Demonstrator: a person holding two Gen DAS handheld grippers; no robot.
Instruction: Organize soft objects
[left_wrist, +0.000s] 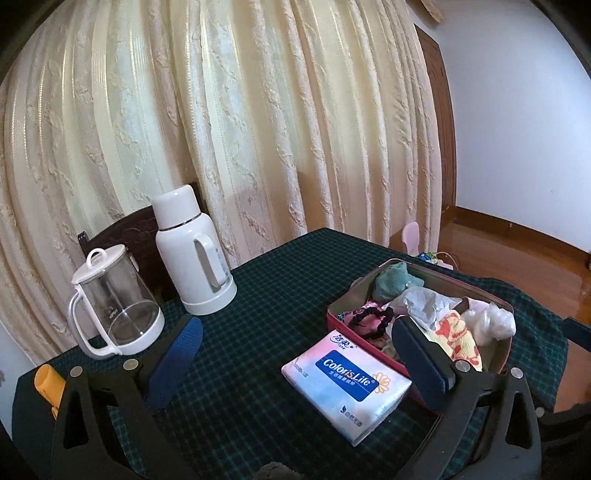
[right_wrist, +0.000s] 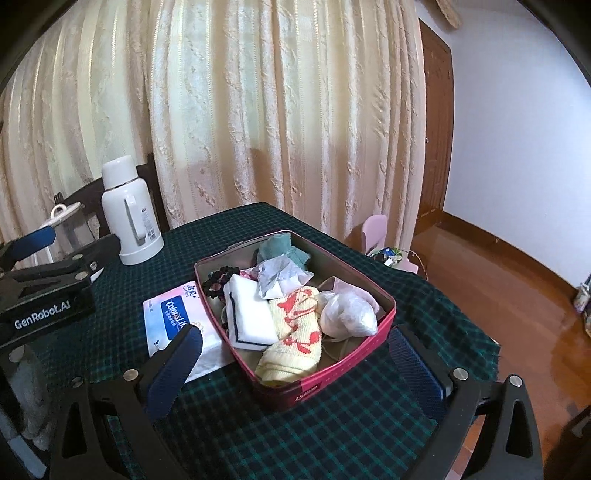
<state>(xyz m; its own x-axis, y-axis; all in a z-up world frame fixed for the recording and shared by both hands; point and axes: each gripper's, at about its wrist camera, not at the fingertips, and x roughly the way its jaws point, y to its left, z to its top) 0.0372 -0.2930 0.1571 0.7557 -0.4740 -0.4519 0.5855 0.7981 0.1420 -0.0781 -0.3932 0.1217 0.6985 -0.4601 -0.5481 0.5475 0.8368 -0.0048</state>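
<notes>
A red tin box (right_wrist: 332, 365) stands on the plaid table and holds soft things: a yellow-and-orange sock (right_wrist: 291, 332), a folded white cloth (right_wrist: 251, 317), a teal cloth (right_wrist: 280, 249), crumpled paper (right_wrist: 277, 277), a white plastic bag (right_wrist: 347, 314) and a black scrunchie (right_wrist: 214, 282). A tissue pack (left_wrist: 347, 384) lies on the table left of the box. My left gripper (left_wrist: 295, 354) is open and empty above the pack. My right gripper (right_wrist: 295, 354) is open and empty, its fingers either side of the box's near end. The box also shows in the left wrist view (left_wrist: 347, 328).
A white thermos (left_wrist: 192, 254) and a glass kettle (left_wrist: 114, 306) stand at the table's far left. A yellow object (left_wrist: 46, 384) lies at the left edge. Cream curtains hang behind. A pink chair (right_wrist: 373, 230) stands beyond the far edge. Wooden floor lies to the right.
</notes>
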